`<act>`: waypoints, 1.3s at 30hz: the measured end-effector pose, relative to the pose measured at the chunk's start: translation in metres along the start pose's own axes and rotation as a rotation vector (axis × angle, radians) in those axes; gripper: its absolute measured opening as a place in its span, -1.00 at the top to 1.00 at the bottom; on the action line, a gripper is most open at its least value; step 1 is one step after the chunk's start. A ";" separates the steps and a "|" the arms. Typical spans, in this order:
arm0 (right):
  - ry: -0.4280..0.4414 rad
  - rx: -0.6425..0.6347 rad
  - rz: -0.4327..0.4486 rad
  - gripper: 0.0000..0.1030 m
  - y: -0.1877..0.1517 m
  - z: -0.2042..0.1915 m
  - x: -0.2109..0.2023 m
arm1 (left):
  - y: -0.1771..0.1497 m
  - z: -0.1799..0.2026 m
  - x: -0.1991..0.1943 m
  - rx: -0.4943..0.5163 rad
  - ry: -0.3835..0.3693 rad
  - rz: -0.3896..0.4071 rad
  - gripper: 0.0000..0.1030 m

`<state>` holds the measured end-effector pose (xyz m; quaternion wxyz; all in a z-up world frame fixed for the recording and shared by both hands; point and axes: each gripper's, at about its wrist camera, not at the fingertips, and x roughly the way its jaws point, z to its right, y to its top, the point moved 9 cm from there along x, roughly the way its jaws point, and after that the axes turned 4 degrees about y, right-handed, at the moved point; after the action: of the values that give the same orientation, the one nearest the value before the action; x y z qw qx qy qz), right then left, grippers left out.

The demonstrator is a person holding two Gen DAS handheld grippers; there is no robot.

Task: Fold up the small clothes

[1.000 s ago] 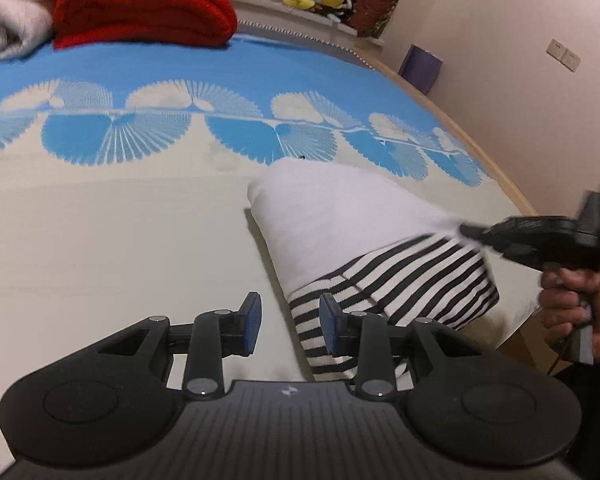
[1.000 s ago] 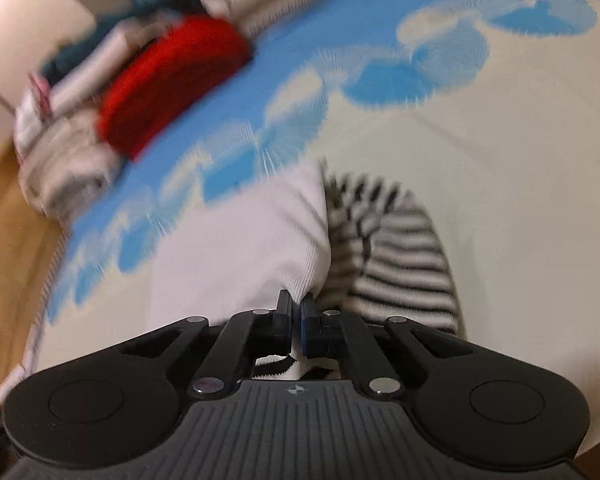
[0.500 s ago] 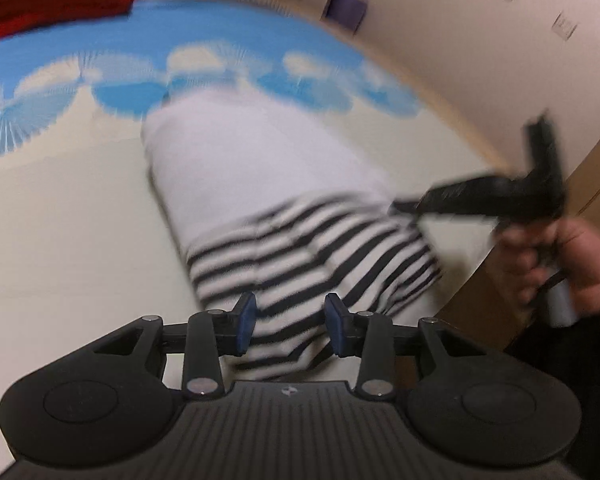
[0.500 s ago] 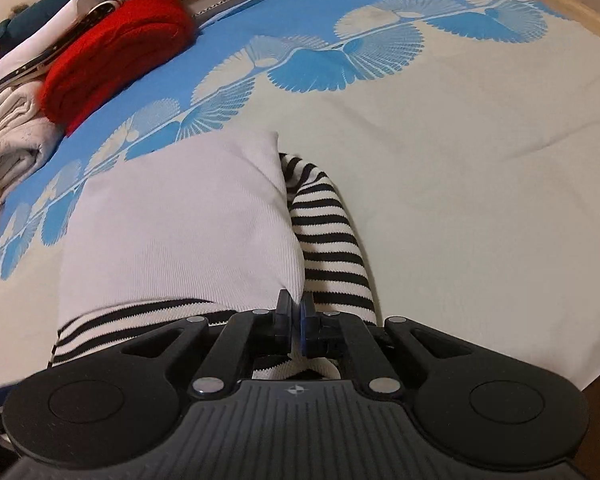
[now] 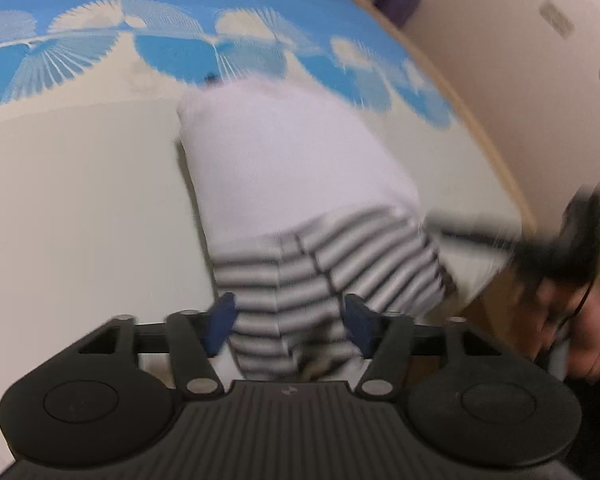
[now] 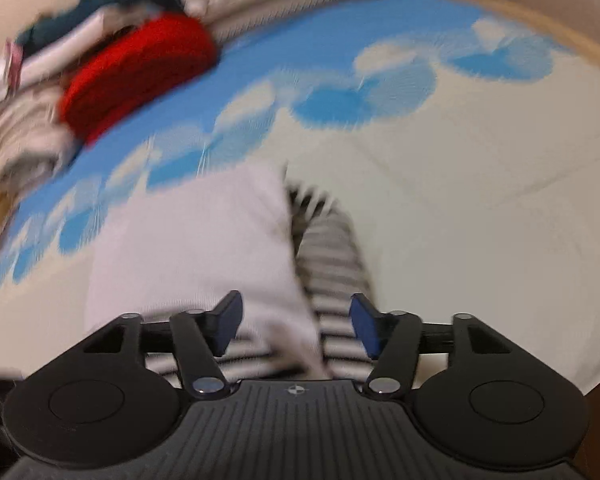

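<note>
**Both grippers released over the folded garment**

Left wrist: the left gripper (image 5: 287, 328) had just been opening, jaws apart astride the striped garment (image 5: 324, 264) on the bedspread (image 5: 80, 200).

Right wrist: the right gripper (image 6: 296, 326) likewise had just opened, garment unpinched between its jaws.

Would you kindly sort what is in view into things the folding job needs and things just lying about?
Job: white and striped garment; left gripper; right gripper.
Lying about: red knit; beige pile; bedspread.
</note>
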<state>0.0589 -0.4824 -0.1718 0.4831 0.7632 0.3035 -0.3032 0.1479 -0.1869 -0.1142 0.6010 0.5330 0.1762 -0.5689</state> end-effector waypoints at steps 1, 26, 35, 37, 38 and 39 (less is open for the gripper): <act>-0.017 -0.015 -0.059 -0.26 -0.008 0.001 0.009 | 0.010 -0.005 -0.002 -0.020 0.005 0.010 -0.44; 0.014 -0.025 -0.187 0.84 -0.005 -0.041 0.043 | 0.092 -0.072 0.061 -0.320 -0.156 0.059 0.35; 0.269 -0.109 -0.193 0.88 0.001 -0.170 0.079 | 0.117 -0.185 -0.036 -0.183 0.143 0.178 0.15; 0.267 -0.141 -0.212 0.90 -0.003 -0.185 0.087 | 0.117 -0.216 -0.054 -0.272 0.206 0.221 0.12; 0.257 -0.146 -0.222 0.92 -0.005 -0.190 0.091 | 0.116 -0.224 -0.064 -0.307 0.197 0.247 0.12; 0.253 -0.140 -0.229 0.92 -0.004 -0.193 0.095 | 0.114 -0.225 -0.072 -0.320 0.175 0.258 0.12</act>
<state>0.1483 -0.2869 -0.1786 0.4553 0.7203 0.4670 -0.2360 0.3152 0.0137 -0.0882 0.7281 0.4963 0.2460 -0.4037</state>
